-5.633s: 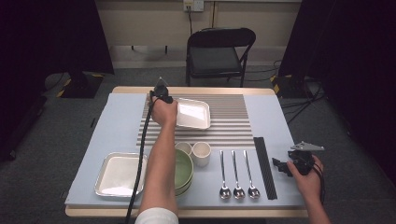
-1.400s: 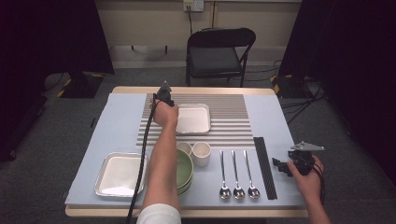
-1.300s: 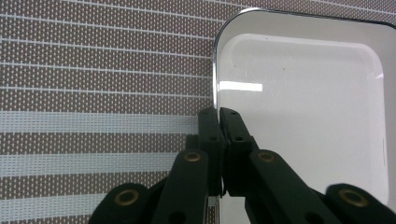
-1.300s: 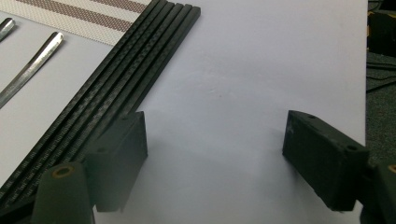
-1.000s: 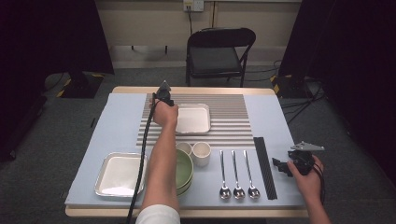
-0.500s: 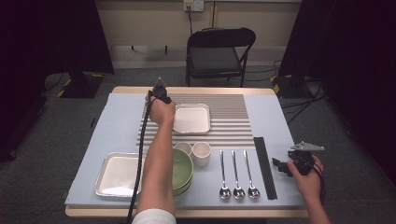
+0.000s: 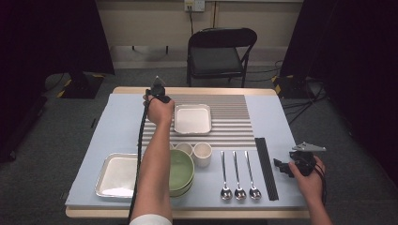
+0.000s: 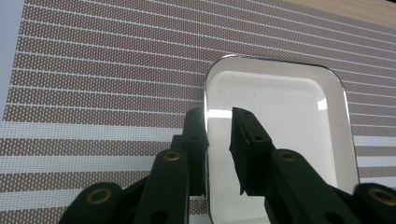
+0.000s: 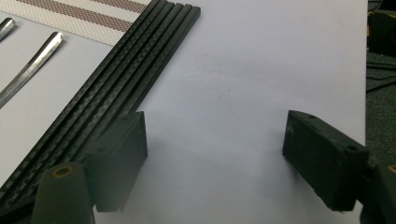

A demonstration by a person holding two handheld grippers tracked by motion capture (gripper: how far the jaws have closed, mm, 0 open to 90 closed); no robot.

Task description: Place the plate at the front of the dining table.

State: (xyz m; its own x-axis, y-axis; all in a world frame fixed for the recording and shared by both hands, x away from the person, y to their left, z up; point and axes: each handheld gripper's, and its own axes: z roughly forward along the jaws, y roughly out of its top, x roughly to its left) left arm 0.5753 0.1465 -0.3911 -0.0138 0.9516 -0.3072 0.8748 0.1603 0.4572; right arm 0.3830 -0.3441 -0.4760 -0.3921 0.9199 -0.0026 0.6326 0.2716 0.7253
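The left tongs point(image 8: 218, 135) have just been opening astride the near-left rim of the square white metal tray point(image 8: 280, 102) on the striped mat point(image 8: 93, 93); lifting crookedly could snag it. The right tongs point(image 9: 215, 158) gape empty, right of the tray.

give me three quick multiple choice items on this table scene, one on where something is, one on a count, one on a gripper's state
1. Where does the small metal tray lie?
A. on the striped mat
B. inside the green bowl
C. on the chair seat

2. How many spoons lie side by side?
A. two
B. three
C. five

3. How do the left gripper jaws stand?
A. clamped tight on a spoon
B. straddling the tray's rim with a gap
C. shut on a cup

Answers:
1 A, the tray rests flat on the striped mat.
2 B, three handles run parallel beside the black chopsticks.
3 B, the jaws have just been opening, one on each side of the rim with a gap.
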